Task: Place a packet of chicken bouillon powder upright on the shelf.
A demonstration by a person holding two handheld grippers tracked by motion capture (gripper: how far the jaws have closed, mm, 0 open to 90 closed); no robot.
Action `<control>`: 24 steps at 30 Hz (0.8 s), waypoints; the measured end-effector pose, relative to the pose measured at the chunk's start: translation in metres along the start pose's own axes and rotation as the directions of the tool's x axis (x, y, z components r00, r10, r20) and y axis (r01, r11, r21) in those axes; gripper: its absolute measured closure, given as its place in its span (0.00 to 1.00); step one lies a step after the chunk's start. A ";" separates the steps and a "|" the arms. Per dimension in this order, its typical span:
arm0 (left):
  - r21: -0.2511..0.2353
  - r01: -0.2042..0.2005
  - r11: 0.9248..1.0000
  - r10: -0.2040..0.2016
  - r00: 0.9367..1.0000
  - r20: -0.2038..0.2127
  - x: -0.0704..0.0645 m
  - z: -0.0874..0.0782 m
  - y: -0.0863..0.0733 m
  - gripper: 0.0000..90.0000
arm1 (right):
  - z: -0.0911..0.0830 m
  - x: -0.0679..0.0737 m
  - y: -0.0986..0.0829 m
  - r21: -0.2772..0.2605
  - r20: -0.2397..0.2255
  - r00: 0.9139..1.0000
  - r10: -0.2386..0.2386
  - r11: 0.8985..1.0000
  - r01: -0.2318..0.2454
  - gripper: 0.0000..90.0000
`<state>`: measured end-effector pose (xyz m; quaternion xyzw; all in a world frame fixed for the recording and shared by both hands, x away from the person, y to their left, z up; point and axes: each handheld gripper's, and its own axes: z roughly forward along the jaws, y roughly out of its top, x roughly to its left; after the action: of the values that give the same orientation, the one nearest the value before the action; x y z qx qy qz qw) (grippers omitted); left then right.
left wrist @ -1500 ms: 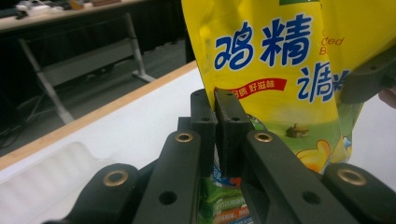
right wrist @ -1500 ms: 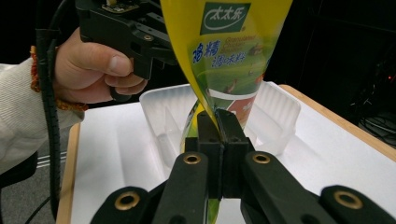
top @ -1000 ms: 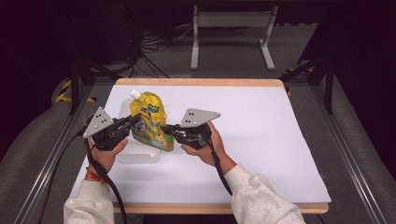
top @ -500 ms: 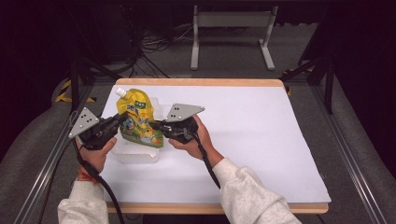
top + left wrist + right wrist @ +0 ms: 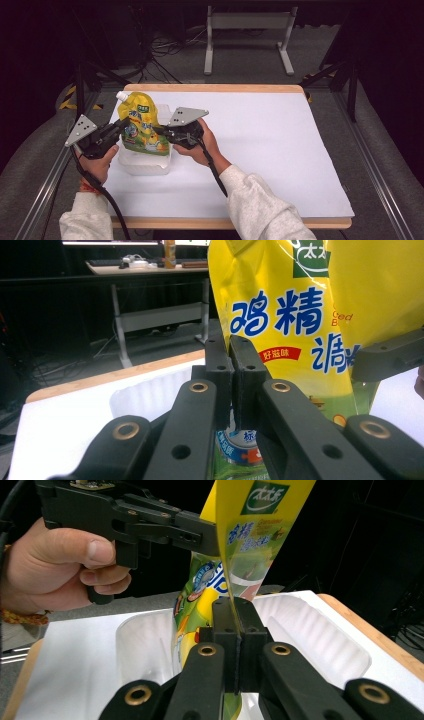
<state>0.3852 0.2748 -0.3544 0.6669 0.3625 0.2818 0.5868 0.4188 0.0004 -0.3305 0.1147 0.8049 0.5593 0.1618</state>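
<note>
A yellow spouted pouch (image 5: pixel 140 125) with blue print stands upright, held from both sides, its lower end hanging in a white plastic container (image 5: pixel 145 164) at the table's left. My left gripper (image 5: pixel 122 126) is shut on the pouch's left edge, and the left gripper view shows the jaws pinching the pouch (image 5: pixel 290 305) at its seam (image 5: pixel 232 357). My right gripper (image 5: pixel 159 131) is shut on the right edge. In the right gripper view the pouch (image 5: pixel 250 525) rises from the closed jaws, with the left gripper (image 5: pixel 200 535) clamped higher up.
The white table sheet (image 5: pixel 260 140) stretches to the right of the container. The ribbed white container (image 5: pixel 310 635) lies under the pouch. A wooden table edge (image 5: pixel 215 88) runs along the back, with a metal stand (image 5: pixel 245 30) and cables on the floor beyond.
Both grippers have carried the pouch a little to the left, so it now stands over the white container. Both stay shut on it.
</note>
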 end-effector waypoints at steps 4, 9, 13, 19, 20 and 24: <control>0.016 0.013 1.000 -0.013 1.000 -0.003 0.005 0.004 -0.006 0.96 | 0.006 -0.001 -0.004 0.008 0.003 1.000 0.002 1.000 -0.002 1.00; 0.033 0.021 0.999 -0.021 1.000 0.002 0.009 0.008 -0.013 0.96 | 0.011 -0.003 -0.010 0.008 0.007 1.000 0.018 1.000 -0.018 1.00; 0.073 -0.002 0.997 0.002 1.000 -0.010 0.008 0.010 -0.017 0.96 | 0.015 -0.002 -0.015 0.024 0.005 1.000 0.015 1.000 -0.015 1.00; 0.110 -0.008 0.994 0.009 1.000 -0.008 0.008 0.013 -0.023 0.96 | 0.020 -0.001 -0.029 0.036 -0.008 0.998 0.055 0.998 -0.054 1.00; 0.110 -0.008 0.994 0.009 1.000 -0.008 0.008 0.013 -0.023 0.96 | 0.020 -0.001 -0.029 0.036 -0.008 0.998 0.055 0.998 -0.054 1.00; 0.138 -0.017 0.990 0.018 1.000 -0.007 0.008 0.014 -0.028 0.96 | 0.021 0.001 -0.035 0.053 -0.010 0.998 0.055 0.997 -0.055 1.00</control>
<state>0.3965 0.2747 -0.3842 0.7078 0.3778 0.2641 0.5353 0.4256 0.0069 -0.3708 0.1379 0.8167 0.5429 0.1388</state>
